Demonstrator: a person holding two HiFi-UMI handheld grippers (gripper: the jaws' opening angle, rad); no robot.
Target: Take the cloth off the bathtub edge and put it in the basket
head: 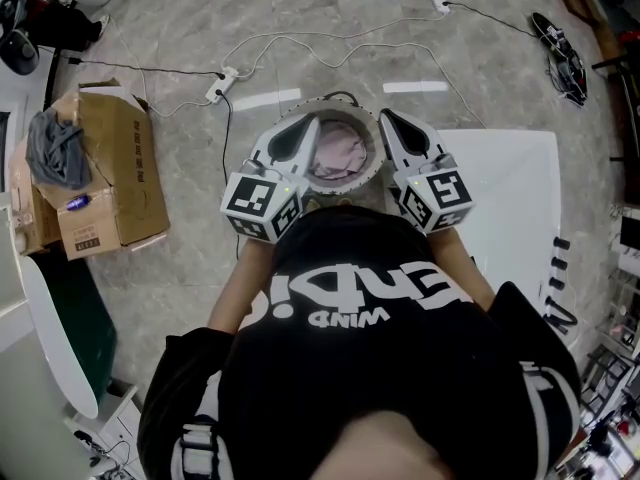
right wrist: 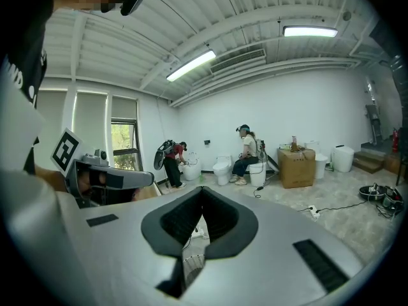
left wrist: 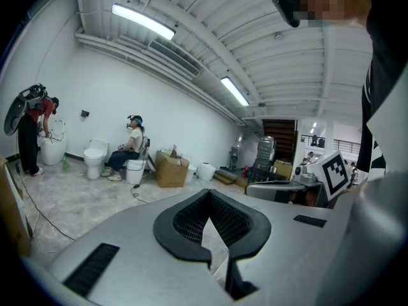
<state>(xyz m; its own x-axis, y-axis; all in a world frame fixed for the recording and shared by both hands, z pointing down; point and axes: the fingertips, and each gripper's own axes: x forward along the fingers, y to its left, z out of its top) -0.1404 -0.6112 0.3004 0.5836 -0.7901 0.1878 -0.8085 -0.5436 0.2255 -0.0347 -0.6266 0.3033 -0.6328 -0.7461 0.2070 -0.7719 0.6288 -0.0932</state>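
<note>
In the head view a pale pink cloth (head: 338, 154) lies inside a round basket (head: 368, 173) on the floor, right in front of me. My left gripper (head: 306, 124) hangs over the basket's left rim and my right gripper (head: 388, 118) over its right rim. Both point forward, almost level. Each has its jaws together with nothing between them, as the left gripper view (left wrist: 207, 193) and the right gripper view (right wrist: 203, 189) also show. The white bathtub (head: 510, 203) is to the right of the basket, and no cloth shows on its visible edge.
A cardboard box (head: 115, 173) with a grey garment (head: 55, 150) stands at the left. Power strips (head: 222, 84) and cables cross the marble floor beyond the basket. Another white fixture (head: 55, 338) is at lower left. People, a toilet (right wrist: 223, 169) and a box (right wrist: 296, 166) are far off.
</note>
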